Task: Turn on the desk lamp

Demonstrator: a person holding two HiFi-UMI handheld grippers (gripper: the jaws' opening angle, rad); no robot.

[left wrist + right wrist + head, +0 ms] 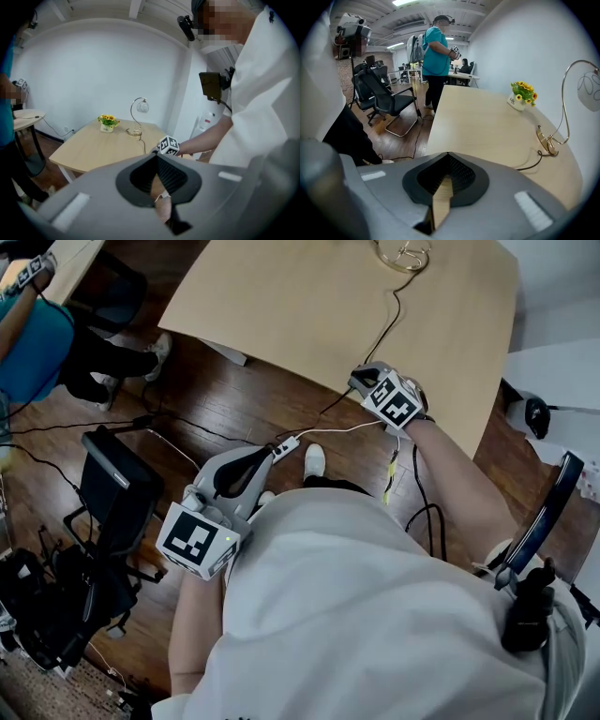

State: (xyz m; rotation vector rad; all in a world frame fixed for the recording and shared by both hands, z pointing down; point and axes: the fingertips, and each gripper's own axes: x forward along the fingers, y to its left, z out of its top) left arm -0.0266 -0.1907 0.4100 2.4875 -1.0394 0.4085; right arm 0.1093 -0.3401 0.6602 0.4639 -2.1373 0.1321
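Observation:
The desk lamp stands at the far side of the wooden table (309, 306): its brass base (403, 254) shows in the head view, and its curved stem and round head (139, 112) in the left gripper view. The right gripper view has the base (546, 143) and head (588, 91) at the right. A dark cord (389, 320) runs from the base to the near table edge. My right gripper (357, 381) hovers at that edge, shut and empty, tips (447, 153) together. Lower down and off the table, my left gripper (267, 452) points at it, shut on nothing (157, 154).
A pot of yellow flowers (520, 99) sits beside the lamp. A black office chair (112, 488) and floor cables are at my left. A person in a teal shirt (438, 51) stands beyond the table's far end, near more chairs (386, 101). A small round table (26, 116) stands left.

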